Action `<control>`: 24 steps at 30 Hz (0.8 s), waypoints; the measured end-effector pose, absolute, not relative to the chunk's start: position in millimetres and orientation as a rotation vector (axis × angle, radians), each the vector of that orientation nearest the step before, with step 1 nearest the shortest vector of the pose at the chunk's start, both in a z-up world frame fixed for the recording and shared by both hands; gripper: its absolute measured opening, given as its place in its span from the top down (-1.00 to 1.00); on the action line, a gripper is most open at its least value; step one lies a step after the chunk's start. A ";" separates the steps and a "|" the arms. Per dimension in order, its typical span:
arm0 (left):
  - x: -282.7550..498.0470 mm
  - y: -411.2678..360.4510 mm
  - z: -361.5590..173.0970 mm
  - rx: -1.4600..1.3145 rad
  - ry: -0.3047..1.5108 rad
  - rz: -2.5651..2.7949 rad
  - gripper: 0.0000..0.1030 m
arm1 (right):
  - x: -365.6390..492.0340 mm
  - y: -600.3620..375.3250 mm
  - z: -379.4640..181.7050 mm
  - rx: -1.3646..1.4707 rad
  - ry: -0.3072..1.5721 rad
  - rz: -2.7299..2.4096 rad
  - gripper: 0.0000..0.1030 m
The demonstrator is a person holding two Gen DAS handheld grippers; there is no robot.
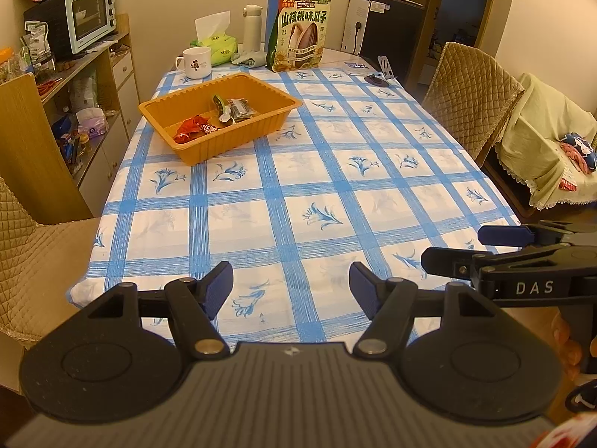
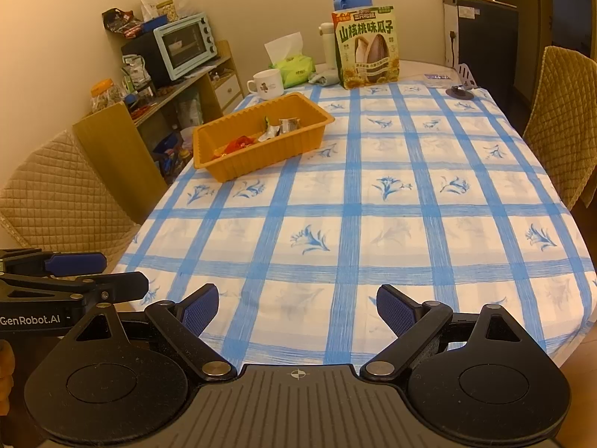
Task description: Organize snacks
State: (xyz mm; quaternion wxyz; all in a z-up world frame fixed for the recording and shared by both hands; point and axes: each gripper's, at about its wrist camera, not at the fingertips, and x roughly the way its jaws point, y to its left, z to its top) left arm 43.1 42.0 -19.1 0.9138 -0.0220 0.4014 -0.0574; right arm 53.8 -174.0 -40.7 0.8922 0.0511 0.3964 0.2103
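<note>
Here, ribbed orange plastic tray (image 1: 194, 151) holds crinkly wrappers (image 1: 190, 130); both grippers' jaws released.

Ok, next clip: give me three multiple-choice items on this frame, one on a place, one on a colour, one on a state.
1. Where are the small snack packets?
A. in the tray
B. on the chair
C. beside the mug

2. What colour is the tray?
A. green
B. orange
C. white

3. How is the left gripper?
A. shut on a packet
B. open, empty
C. shut on the mug

Answers: A, the wrappers lie inside its walls; B, its ribbed walls are orange; B, its blue pads stand apart over bare tablecloth.
</note>
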 end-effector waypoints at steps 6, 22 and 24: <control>43.5 41.7 -19.1 -0.045 0.827 -0.118 -0.30 | 53.4 -175.9 -40.6 0.107 0.822 0.436 -0.77; 44.3 41.6 -19.6 -0.045 0.827 -0.117 -0.30 | 53.8 -176.1 -41.1 0.107 0.822 0.437 -0.77; 44.4 41.5 -19.4 -0.046 0.827 -0.117 -0.30 | 53.9 -176.0 -41.3 0.108 0.823 0.437 -0.77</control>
